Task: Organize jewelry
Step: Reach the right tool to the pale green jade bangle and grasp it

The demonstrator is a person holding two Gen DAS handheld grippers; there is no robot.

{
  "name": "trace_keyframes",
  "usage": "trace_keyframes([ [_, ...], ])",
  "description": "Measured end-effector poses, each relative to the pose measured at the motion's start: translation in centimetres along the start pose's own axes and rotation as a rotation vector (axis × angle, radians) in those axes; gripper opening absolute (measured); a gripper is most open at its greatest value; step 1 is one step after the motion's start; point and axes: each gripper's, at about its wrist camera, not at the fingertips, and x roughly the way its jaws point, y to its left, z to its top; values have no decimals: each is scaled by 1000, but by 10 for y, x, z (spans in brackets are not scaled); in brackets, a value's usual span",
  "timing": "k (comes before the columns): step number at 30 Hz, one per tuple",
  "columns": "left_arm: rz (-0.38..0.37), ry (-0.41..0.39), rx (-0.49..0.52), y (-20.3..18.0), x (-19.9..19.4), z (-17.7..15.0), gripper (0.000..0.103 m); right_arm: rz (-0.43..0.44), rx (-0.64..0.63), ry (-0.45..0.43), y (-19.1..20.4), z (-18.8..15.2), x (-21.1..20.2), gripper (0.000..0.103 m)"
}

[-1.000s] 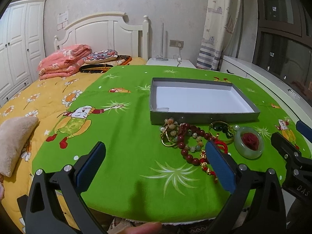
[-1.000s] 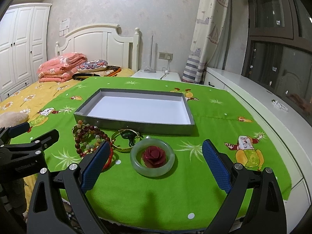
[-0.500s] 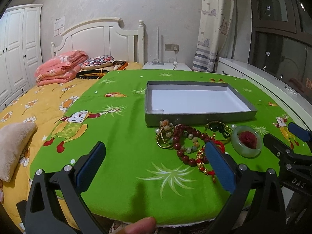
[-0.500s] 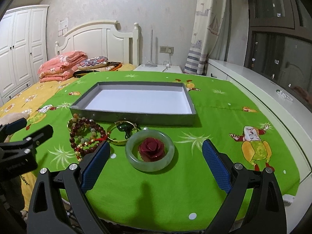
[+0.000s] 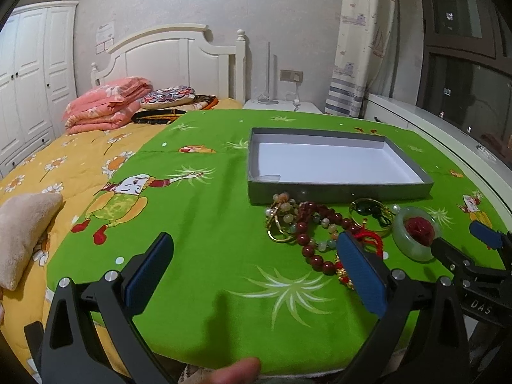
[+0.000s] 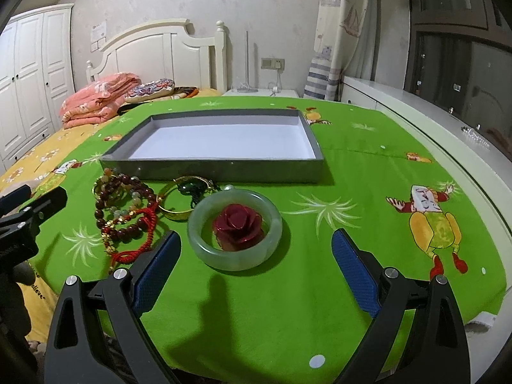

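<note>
Step in hand, as judged: the opening approach, nothing yet picked up and no piece yet in the box. Green cartoon-print cloth [image 6: 368, 172] covers the counter. Grey shallow box [image 6: 220, 171], white-lined and empty, lies far of the jewelry. Jewelry lies in a row just near the box's near wall: dark red bead strand [image 5: 323, 224] tangled with a red cord and gold pieces at left; gold bangle [image 6: 179, 212] with a dark green pendant, centre; pale jade bangle [image 6: 235, 257] at right, ringed around a red rose carving [image 6: 239, 224]. Right tongs [image 6: 256, 268]: wide open, empty, touching nothing, the jade bangle just far of its tips and nearer the left finger. Left tongs [image 5: 256, 276]: wide open, empty, right finger in front of the bead strand; contact cannot be told. Next move likely calls for lowering the right tongs to straddle the bangle's rim, closing, then lifting it over the box wall.
</note>
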Motion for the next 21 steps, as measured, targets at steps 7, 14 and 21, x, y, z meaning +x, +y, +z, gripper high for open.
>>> trace_keyframes([
  [7,1,8,38,-3,4,-3,98,8,28,40,-8,-4,11,89],
  [14,-23,53,20,0,12,-9,98,43,8,79,0,-4,25,86],
  [21,-65,113,-5,8,28,-19,94,64,-35,117,15,3,41,77],
])
